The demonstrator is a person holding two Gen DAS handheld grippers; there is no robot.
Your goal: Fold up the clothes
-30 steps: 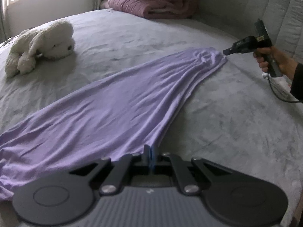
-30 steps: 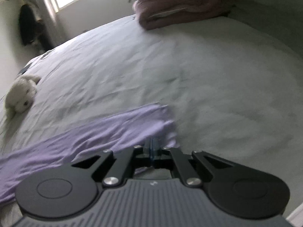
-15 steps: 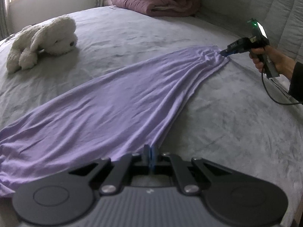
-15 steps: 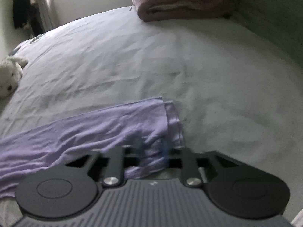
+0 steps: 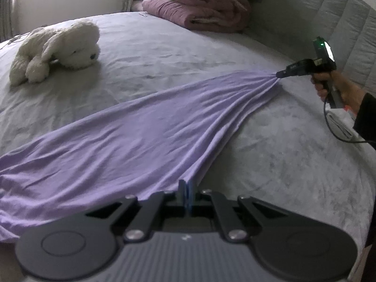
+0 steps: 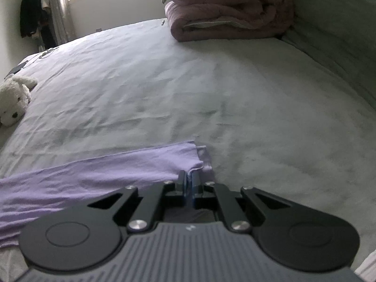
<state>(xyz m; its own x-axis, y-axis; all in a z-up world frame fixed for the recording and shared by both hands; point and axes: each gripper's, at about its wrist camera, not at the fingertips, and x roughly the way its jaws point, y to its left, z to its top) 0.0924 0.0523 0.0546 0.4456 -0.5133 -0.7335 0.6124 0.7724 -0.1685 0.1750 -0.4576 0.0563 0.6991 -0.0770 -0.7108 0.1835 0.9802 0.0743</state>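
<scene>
1. Closest to us, the left claw (image 5: 185,188) is pinched tight on the near edge of the purple cloth (image 5: 131,138). Keep that pinch firm, because a thin cloth can slip out easily.
2. The purple cloth lies long and flat on the grey bed (image 5: 282,155), from the left claw all the way over to the right claw (image 5: 278,74). It looks a bit wrinkly near each pinch.
3. The right claw has just been closing, and in its own view a little corner of the cloth sits squeezed between its jaws. The person's hand (image 5: 329,84) holds it low, close to the bed.
4. I think the step now is to lift both held spots and bring one edge over the other. Both hands should go up together, so the cloth does not bunch up.
5. Pull gently apart first. That should smooth out the wrinkles.
6. Lay the edge down slowly, so the sides line up.
7. Farther back sits a white toy dog (image 5: 58,47). It is well apart from the cloth.
8. At the far end is a pile of pink blankets (image 5: 199,11). Keep the fold away from it.
</scene>
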